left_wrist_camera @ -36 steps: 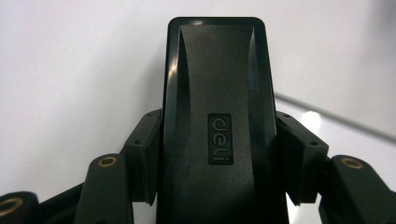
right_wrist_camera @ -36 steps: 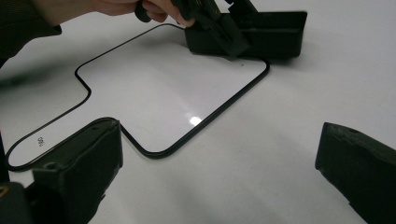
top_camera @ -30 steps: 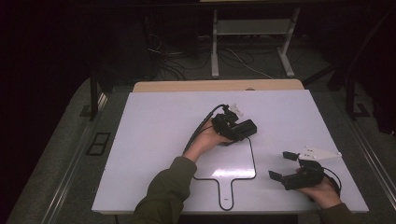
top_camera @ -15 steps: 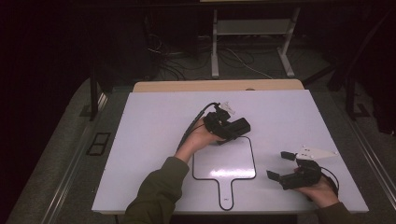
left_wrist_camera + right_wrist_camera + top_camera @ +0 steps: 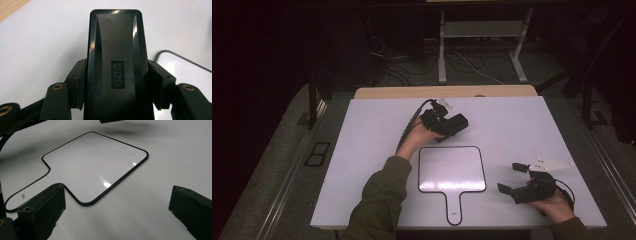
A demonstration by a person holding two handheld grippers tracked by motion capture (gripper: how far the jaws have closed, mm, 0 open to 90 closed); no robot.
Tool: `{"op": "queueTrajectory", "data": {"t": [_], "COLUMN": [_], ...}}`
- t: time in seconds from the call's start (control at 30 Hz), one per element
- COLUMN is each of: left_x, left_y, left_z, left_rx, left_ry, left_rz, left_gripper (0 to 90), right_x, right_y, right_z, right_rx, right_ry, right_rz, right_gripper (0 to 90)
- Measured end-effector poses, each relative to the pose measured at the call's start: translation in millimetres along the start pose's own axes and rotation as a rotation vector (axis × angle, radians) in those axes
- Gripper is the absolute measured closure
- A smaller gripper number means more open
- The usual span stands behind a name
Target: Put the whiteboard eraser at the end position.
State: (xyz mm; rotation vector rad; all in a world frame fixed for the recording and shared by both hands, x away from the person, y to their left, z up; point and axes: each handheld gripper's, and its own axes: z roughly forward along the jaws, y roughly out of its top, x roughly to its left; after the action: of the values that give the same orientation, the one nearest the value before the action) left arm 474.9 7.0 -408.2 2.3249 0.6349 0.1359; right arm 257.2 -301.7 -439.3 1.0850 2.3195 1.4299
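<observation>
Two grippers were over the white table (image 5: 362, 150). We held the left gripper (image 5: 451, 126) beyond the far edge of the paddle-shaped whiteboard (image 5: 452, 170), its jaws clamped on the sides of a black eraser (image 5: 116, 67) marked "deli". We held the right gripper (image 5: 514, 178) near the table's right edge, jaws wide apart with nothing between them, pointing toward the whiteboard. That board lay flat near the table's middle, its handle toward us, its surface glossy and blank.
</observation>
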Motion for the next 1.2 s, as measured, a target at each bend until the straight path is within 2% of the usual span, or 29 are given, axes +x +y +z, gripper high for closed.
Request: {"op": "queueTrajectory", "data": {"t": [0.03, 0.07, 0.13, 0.3, 0.43, 0.57, 0.63, 0.93, 1.03, 1.07, 1.17, 1.2], "left_x": [2.5, 7.3, 11.8, 25.4, 34.3, 36.7, 38.1, 37.0, 37.0, 38.1, 38.4, 38.4], "left_y": [1.2, 2.6, 4.5, 6.6, 4.7, 2.0, -0.2, 1.0, -0.6, -0.6, 2.0, 2.7], "left_z": [1.7, 3.7, 6.9, 15.4, 22.3, 30.7, 33.4, 38.9, 41.9, 41.4, 34.9, 32.4], "left_rx": [0.001, -0.004, 0.007, 0.028, 0.030, 0.051, 0.049, 0.051, 0.054, 0.041, -0.001, -0.008], "left_ry": [0.007, 0.011, 0.026, 0.063, 0.061, 0.082, 0.069, 0.070, 0.069, 0.062, 0.074, 0.075], "left_rz": [-0.010, 0.008, -0.015, -0.022, -0.035, -0.035, -0.045, -0.014, -0.016, -0.021, -0.045, -0.041], "left_gripper": [39.0, 39.0, 39.0, 38.9, 38.9, 38.8, 38.8, 38.8, 38.5, 37.5, 32.6, 30.8], "right_x": [-0.1, 0.0, -0.2, -0.3, 0.2, 0.4, 0.5, 0.0, -0.1, -0.3, -0.7, -0.7], "right_y": [0.1, 0.1, 0.2, 0.3, 0.1, 0.0, 0.0, -0.2, -0.2, -0.1, -0.2, -0.1], "right_z": [0.0, -0.1, 0.1, 0.4, -0.5, -1.1, -1.8, -1.4, -1.7, -1.9, -2.1, -2.2], "right_rx": [-0.001, -0.001, 0.003, 0.002, -0.002, -0.004, -0.005, -0.004, -0.005, -0.007, -0.010, -0.010], "right_ry": [0.000, 0.001, 0.002, 0.005, 0.007, 0.007, 0.006, 0.005, 0.006, 0.006, 0.007, 0.007], "right_rz": [-0.001, 0.002, -0.001, -0.002, -0.002, -0.004, 0.000, 0.000, 0.000, 0.001, 0.000, -0.001], "right_gripper": [0.0, 0.0, 0.0, 0.0, 0.0, 0.0, 0.0, 0.0, 0.0, 0.0, 0.0, 0.0]}}
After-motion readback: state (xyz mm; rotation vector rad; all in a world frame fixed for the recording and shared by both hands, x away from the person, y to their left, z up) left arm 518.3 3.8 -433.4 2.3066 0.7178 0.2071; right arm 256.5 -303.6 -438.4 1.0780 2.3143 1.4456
